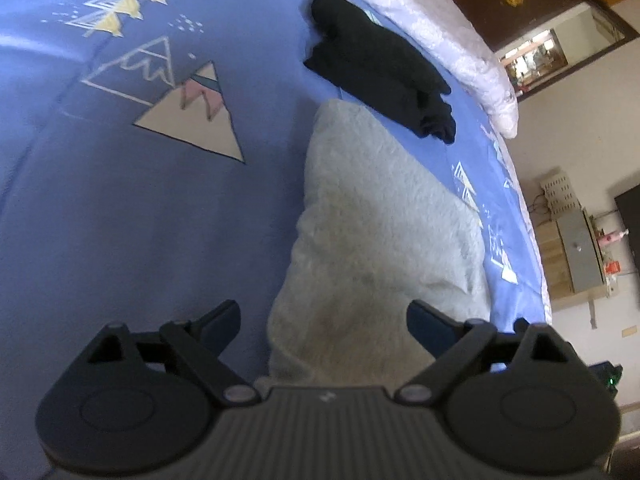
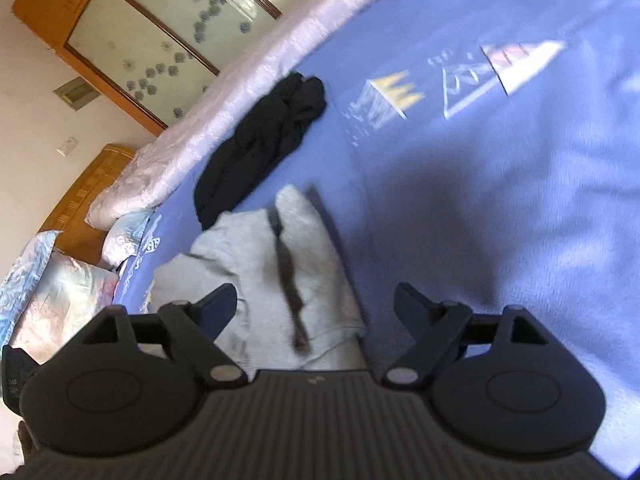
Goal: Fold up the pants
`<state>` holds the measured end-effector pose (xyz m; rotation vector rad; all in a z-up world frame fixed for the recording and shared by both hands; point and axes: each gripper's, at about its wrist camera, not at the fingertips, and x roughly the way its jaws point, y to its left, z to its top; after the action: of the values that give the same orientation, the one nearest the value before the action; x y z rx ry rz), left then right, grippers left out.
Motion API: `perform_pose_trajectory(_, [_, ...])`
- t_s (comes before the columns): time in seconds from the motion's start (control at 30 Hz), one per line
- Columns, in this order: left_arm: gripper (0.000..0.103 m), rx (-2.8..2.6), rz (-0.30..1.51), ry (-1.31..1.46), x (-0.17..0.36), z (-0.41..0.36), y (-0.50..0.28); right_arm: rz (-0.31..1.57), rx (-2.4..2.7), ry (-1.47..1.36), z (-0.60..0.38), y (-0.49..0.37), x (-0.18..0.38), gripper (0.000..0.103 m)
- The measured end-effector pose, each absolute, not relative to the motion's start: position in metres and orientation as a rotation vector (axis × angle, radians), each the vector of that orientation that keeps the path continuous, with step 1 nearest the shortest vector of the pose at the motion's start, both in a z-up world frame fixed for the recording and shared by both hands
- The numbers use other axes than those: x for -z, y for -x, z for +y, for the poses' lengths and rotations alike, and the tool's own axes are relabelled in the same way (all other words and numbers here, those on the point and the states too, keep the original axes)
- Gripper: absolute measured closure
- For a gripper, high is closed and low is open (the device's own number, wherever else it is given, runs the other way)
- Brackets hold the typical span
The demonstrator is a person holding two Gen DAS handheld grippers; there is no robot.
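Grey fleecy pants (image 1: 384, 240) lie folded into a thick pad on the blue bed sheet (image 1: 140, 220), directly ahead of both grippers, with a dark drawstring (image 2: 286, 268) running along their upper face in the right wrist view. The left gripper (image 1: 323, 318) hangs over the near end of the pad, its jaws spread wide and released, the cloth showing between them though neither finger presses on it. The right gripper (image 2: 315, 300) stands likewise released, jaws wide, above the near end of the pants with nothing grasped. Just beyond the far end of the grey pants a black garment (image 1: 380, 64) lies crumpled, its near end touching or very nearly touching them; that is the only thing crowding the pants. Behind it a pale pink quilt (image 1: 436, 32) runs along the far edge of the bed. In the left wrist view the sheet lies bare and broad to the left of the pants, printed with mountain shapes (image 1: 192, 120); to the right the bed's edge comes soon, and past it stand a wall and a small cabinet (image 1: 580, 252). In the right wrist view patterned pillows (image 2: 52, 280) sit at the left.
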<state>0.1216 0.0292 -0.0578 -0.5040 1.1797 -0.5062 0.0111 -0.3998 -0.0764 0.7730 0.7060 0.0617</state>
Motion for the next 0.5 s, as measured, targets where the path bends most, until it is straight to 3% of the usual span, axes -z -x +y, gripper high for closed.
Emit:
perform_pose_trajectory(0.07, [0.01, 0.526, 1.205, 0.501, 0.064, 0.018, -0.125, 0.742, -0.071, -0.77, -0.395, -0.021, 0.083, 0.015])
perform_pose_trajectory(0.13, [0.018, 0.543, 1.23, 0.483, 0.071, 0.004, -0.127, 0.773, -0.075, -0.73, -0.385, -0.029, 0.086, 0.016])
perform_pose_trajectory(0.17, [0.019, 0.544, 1.243, 0.464, 0.075, -0.003, -0.128, 0.77, -0.081, -0.705, -0.378, -0.03, 0.085, 0.027])
perform_pose_trajectory(0.2, [0.02, 0.532, 1.224, 0.424, 0.075, -0.01, -0.125, 0.796, -0.121, -0.706, -0.371, -0.035, 0.087, 0.031])
perform_pose_trajectory(0.27, [0.034, 0.525, 1.199, 0.335, 0.069, -0.024, -0.122, 0.815, -0.109, -0.655, -0.352, -0.04, 0.085, 0.034])
perform_pose_trajectory(0.3, [0.043, 0.51, 1.197, 0.299, 0.067, -0.028, -0.121, 0.823, -0.106, -0.609, -0.343, -0.042, 0.082, 0.041])
perform_pose_trajectory(0.33, [0.053, 0.501, 1.201, 0.294, 0.064, -0.028, -0.12, 0.835, -0.111, -0.606, -0.339, -0.043, 0.08, 0.065])
perform_pose_trajectory(0.43, [0.074, 0.519, 1.2, 0.372, 0.047, -0.019, -0.122, 0.833, -0.165, -0.665, -0.331, -0.04, 0.069, 0.071])
perform_pose_trajectory(0.5, [0.076, 0.564, 1.152, 0.404, 0.027, -0.017, -0.125, 0.777, -0.197, -0.626, -0.322, -0.038, 0.049, 0.072])
